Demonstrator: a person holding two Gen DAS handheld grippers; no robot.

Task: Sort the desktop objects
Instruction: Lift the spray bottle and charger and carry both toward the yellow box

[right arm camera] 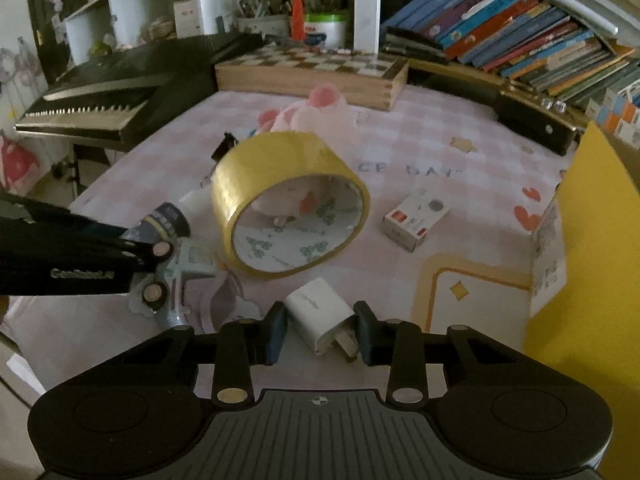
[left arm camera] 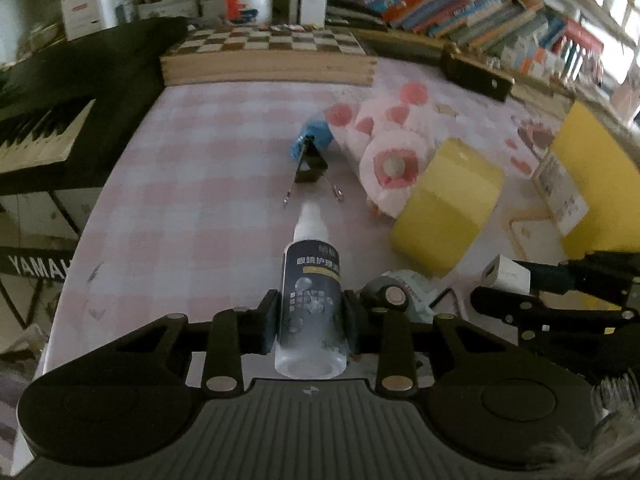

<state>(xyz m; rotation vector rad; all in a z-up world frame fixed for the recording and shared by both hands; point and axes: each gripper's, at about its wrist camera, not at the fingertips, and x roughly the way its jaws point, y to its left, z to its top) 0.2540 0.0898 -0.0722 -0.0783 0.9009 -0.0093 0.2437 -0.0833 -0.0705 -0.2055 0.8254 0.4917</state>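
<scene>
My left gripper (left arm camera: 310,322) is shut on a small spray bottle (left arm camera: 311,280) with a dark label and white cap, held above the pink checked tablecloth (left arm camera: 192,216). It also shows in the right wrist view (right arm camera: 166,220). My right gripper (right arm camera: 320,330) is shut on a white charger plug (right arm camera: 322,320), prongs toward the camera. A yellow tape roll (right arm camera: 288,204) stands on edge just ahead. A small white and red box (right arm camera: 416,220) lies to its right. A black binder clip (left arm camera: 309,164) and a pink plush toy (left arm camera: 384,148) lie further out.
A yellow box (right arm camera: 580,240) stands at the right edge. A wooden chessboard box (right arm camera: 308,76) sits at the back, books (right arm camera: 520,28) behind right, and a black keyboard (right arm camera: 100,108) off the table's left. A small grey-green packet (right arm camera: 188,268) lies under the left gripper.
</scene>
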